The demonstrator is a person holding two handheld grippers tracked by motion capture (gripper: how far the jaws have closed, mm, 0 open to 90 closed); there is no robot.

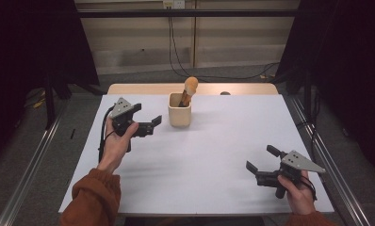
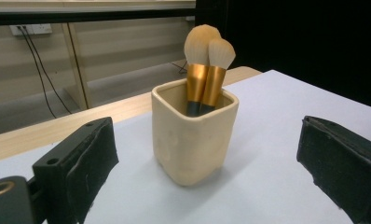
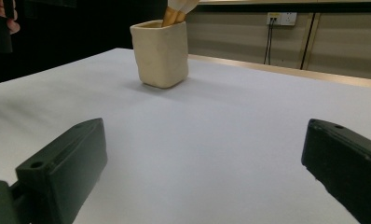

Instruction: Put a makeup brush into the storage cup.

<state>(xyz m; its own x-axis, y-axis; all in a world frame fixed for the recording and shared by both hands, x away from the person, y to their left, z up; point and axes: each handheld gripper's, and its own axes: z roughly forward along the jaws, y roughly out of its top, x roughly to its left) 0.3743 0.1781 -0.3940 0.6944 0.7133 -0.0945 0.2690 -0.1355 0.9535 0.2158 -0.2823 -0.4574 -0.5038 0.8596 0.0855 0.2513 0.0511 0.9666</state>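
**Both grippers wide open, brush cup untouched**

The cream cup point(image 1: 180, 115) stands upright on the white table sheet point(image 1: 209, 160), toward 12 o'clock from the table's middle, with two gold-handled makeup brushes point(image 2: 207, 74) leaning together inside it. The left gripper point(image 1: 148, 123) hovers just beside the cup at its 9 o'clock, jaws spread wide, holding nothing. The right gripper point(image 1: 260, 158) sits well apart at 4 o'clock, jaws likewise wide and empty

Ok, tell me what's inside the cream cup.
Two makeup brushes stand in the cream cup, bristles up, gold ferrules showing. Its wall hides their lower handles and the bottom.
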